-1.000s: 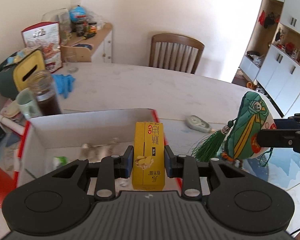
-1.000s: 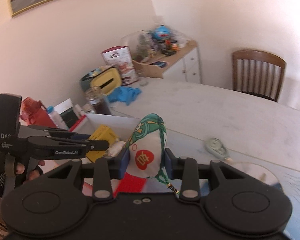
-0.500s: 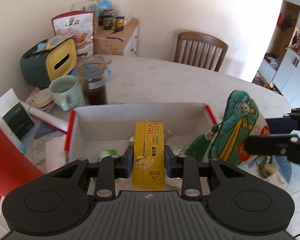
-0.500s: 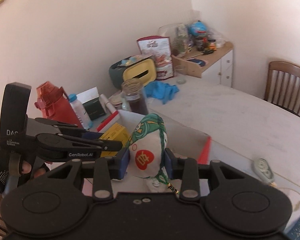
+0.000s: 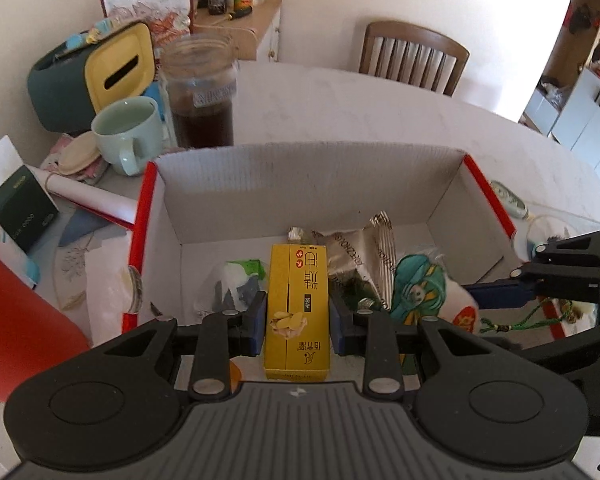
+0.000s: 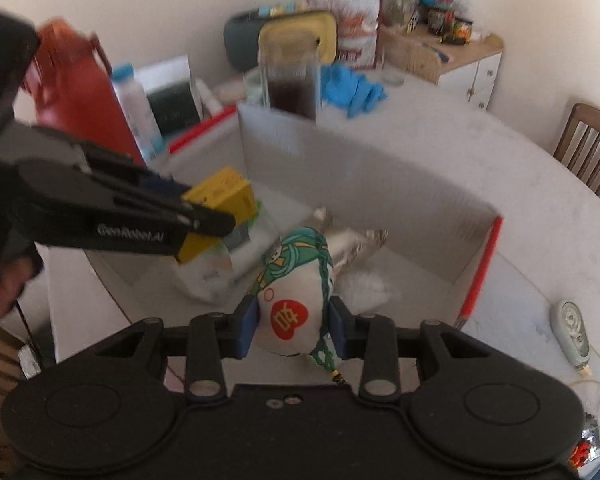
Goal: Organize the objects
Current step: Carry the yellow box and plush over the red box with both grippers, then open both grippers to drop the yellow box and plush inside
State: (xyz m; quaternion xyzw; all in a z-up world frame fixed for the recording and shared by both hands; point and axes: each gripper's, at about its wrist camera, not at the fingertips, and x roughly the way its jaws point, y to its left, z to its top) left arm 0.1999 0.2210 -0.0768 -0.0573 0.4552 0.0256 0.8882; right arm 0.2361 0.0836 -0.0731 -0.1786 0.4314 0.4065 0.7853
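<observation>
At nine o'clock of the cardboard box (image 5: pixel 308 176) stand a mug (image 5: pixel 126 134) and a jar (image 5: pixel 200 94) of dark liquid, on the table (image 5: pixel 380 108). The left gripper (image 5: pixel 298 318) clamps a yellow carton (image 5: pixel 298 312) over the open box, above the packets inside. At three o'clock of it, the right gripper (image 6: pixel 292 322) squeezes a green and white pouch (image 6: pixel 294 284), also over the box, just beside the carton.

A slim yellow carton (image 5: pixel 297 312) with red print, held upright over the open white box (image 5: pixel 308 184) — beside it a green-and-white fabric pouch (image 6: pixel 296 296), tassel cord dangling.
</observation>
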